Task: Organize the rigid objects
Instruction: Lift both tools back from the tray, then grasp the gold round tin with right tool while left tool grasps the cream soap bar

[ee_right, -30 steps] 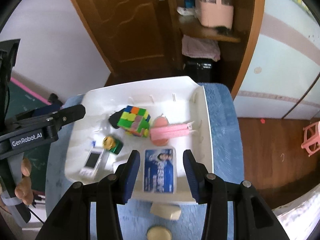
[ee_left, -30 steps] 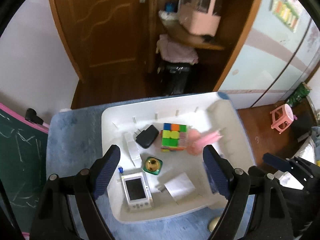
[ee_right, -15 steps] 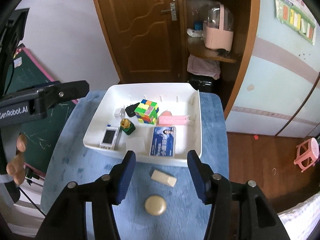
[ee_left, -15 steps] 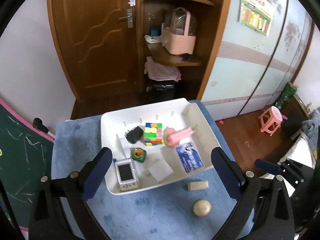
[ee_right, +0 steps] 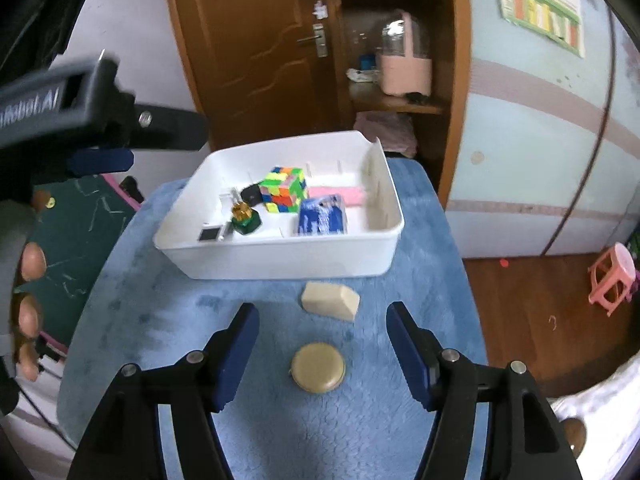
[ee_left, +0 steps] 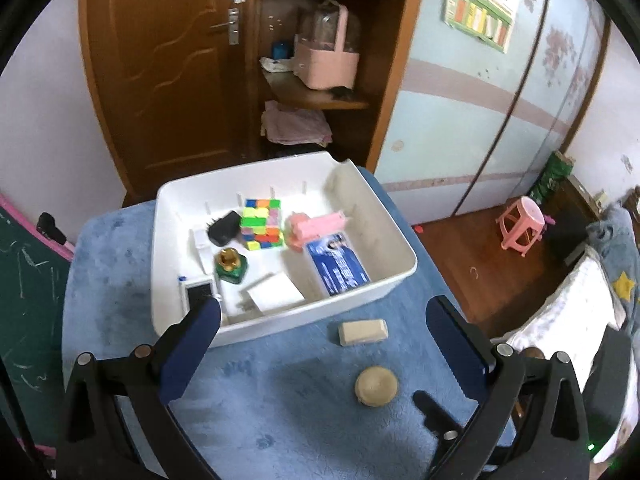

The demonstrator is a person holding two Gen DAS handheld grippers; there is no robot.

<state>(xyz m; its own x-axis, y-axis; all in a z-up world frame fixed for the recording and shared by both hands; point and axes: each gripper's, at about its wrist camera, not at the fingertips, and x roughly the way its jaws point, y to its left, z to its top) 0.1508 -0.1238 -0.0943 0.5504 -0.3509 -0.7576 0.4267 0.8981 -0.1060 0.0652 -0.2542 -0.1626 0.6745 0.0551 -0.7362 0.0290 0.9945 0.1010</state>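
both wrist cameras look steeply down from close above the blue mat [ee_left: 120, 264], left and right of each other, sharing the white bin [ee_left: 404, 276] [ee_right: 280, 258].

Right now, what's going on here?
A person with two handheld grippers is sorting small items into a white bin on a blue mat. Both the left gripper and right gripper are open and empty, their jaws just widened. A beige block and round tan disc remain outside.

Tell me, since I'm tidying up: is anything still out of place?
Yes. A beige block and a round beige disc lie on the blue mat, outside the white bin that holds everything else.
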